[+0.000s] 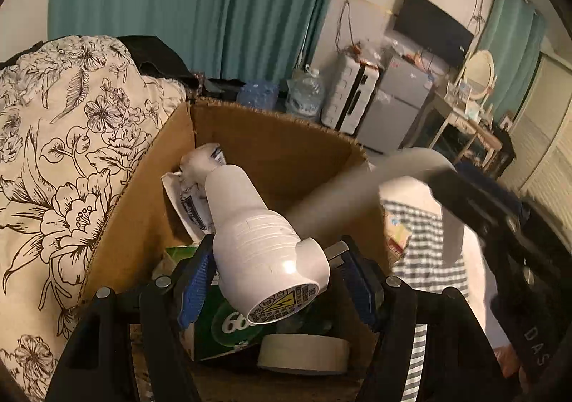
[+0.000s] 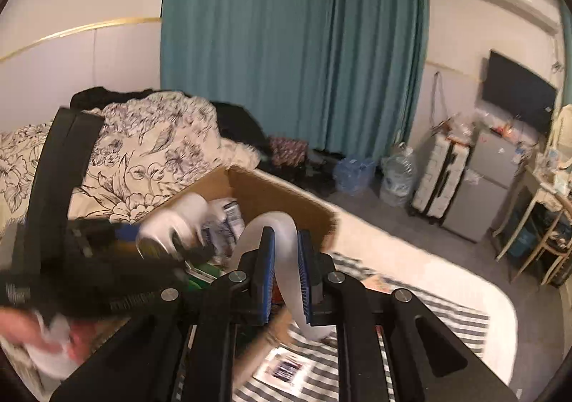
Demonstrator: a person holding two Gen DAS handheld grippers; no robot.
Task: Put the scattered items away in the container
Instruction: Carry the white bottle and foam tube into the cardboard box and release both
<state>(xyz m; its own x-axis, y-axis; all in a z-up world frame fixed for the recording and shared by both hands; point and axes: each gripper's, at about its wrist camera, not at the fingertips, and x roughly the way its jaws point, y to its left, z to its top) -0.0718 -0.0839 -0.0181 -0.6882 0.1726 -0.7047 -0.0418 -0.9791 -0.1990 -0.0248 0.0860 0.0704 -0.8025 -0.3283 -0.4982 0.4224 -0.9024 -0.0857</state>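
Presently left gripper (image 1: 275, 280) grasps white plastic spray bottle (image 1: 264, 241) over brown cardboard box (image 1: 286, 148); right gripper (image 2: 286, 269) straddles translucent white strip (image 2: 286, 259), contact unclear.

Black angular left gripper (image 1: 277, 280) frame, ridged blue finger pads (image 1: 195, 289), silver round screws (image 1: 103, 292), white lettering at four o'clock

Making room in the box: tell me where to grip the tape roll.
Come straight down and pinch the tape roll across its outer rim, probably: it lies flat on the cardboard box floor, beside the green carton, so only its top and curved side are free.
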